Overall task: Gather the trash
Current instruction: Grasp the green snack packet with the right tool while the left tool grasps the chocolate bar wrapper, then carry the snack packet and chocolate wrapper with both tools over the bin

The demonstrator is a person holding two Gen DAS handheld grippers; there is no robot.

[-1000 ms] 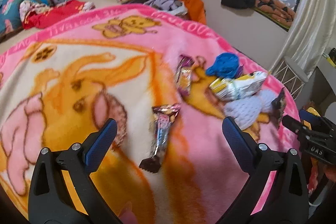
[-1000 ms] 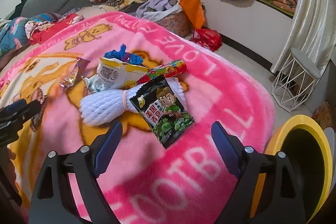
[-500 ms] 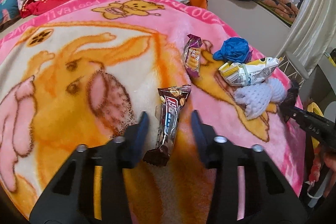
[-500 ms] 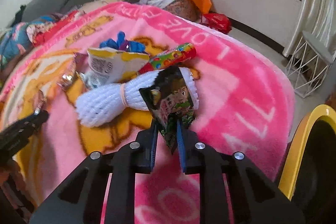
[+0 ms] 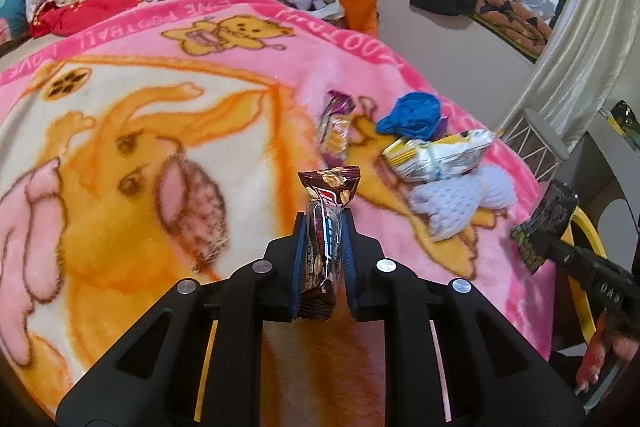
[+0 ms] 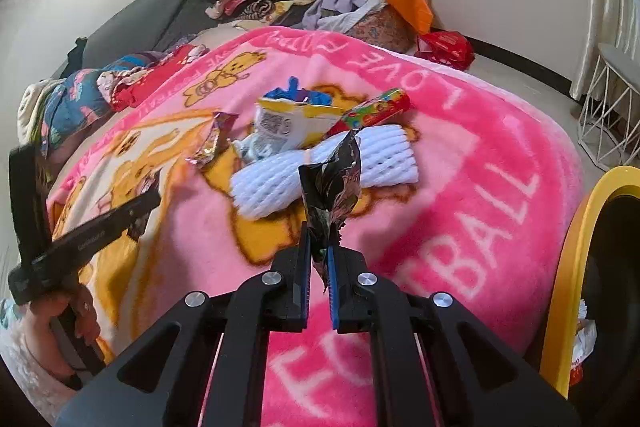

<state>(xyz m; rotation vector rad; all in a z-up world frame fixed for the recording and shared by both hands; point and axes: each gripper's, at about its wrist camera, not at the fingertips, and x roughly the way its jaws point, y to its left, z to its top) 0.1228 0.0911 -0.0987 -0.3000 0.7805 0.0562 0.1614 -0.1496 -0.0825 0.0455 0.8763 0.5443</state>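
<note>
The step in hand is the pick-up: both grippers have taken one piece of trash each from the pink fleece blanket with orange cartoon animals (image 5: 168,155).

On the left side, the left gripper (image 5: 323,259) is closing its jaws on the brown glossy chocolate bar wrapper (image 5: 326,227); the blue pads press its sides, and the top of the wrapper stands up above them. On the right side, the right gripper (image 6: 319,259) is closing on the dark crumpled snack bag with green print (image 6: 332,187), which stands upright, pinched at its lower end.

More trash lies on the blanket beyond: a purple foil wrapper (image 5: 336,135), a blue crumpled plastic bag (image 5: 414,115), a yellow and white snack bag (image 6: 294,125), a white foam net sleeve (image 6: 320,171) and a red colourful candy tube (image 6: 376,111).

The yellow-rimmed round bin with dark inside (image 6: 568,291) stands at the far right, beside the bed. It seems to hold already a white and red wrapper (image 6: 582,347). I judge the next move should carry both pieces over the rim and release them there.
</note>
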